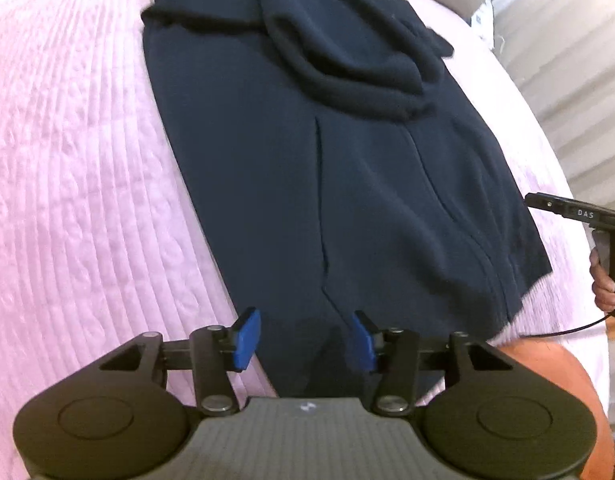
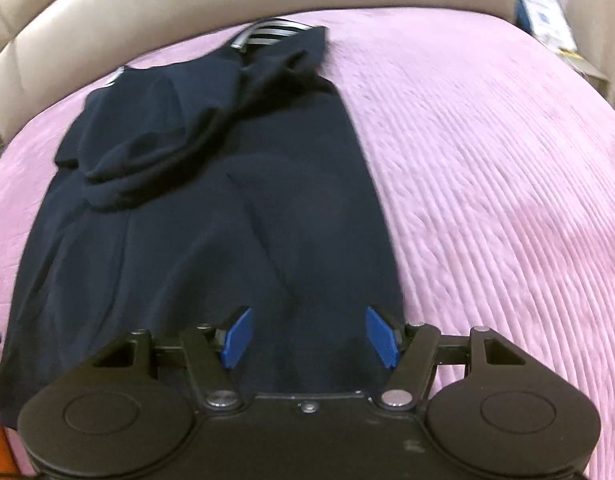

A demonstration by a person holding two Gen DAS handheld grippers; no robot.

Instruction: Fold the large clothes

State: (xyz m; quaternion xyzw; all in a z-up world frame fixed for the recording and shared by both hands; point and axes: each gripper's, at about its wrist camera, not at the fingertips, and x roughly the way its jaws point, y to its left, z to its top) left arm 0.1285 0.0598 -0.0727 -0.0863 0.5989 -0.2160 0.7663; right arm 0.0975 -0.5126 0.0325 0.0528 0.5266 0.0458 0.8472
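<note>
The dark navy cloth garment (image 1: 347, 184) lies lengthwise on the pink quilted bed (image 1: 75, 168), partly folded. Both the left hand-held gripper (image 1: 305, 338) and the right hand-held gripper (image 2: 309, 336) hang apart and empty above its near hem. Next, I think, each must pinch a hem corner.

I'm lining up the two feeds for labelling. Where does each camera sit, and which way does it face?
Left wrist view: on the left gripper, aimed steeply down at the near hem of the navy garment on the pink bedspread; its blue fingers stand open, and a hand holding the other tool shows at the right edge.
Right wrist view: on the right gripper, aimed down over the garment's near right side toward the beige headboard; its open fingers show.
Shared: the garment, the bedspread.
</note>
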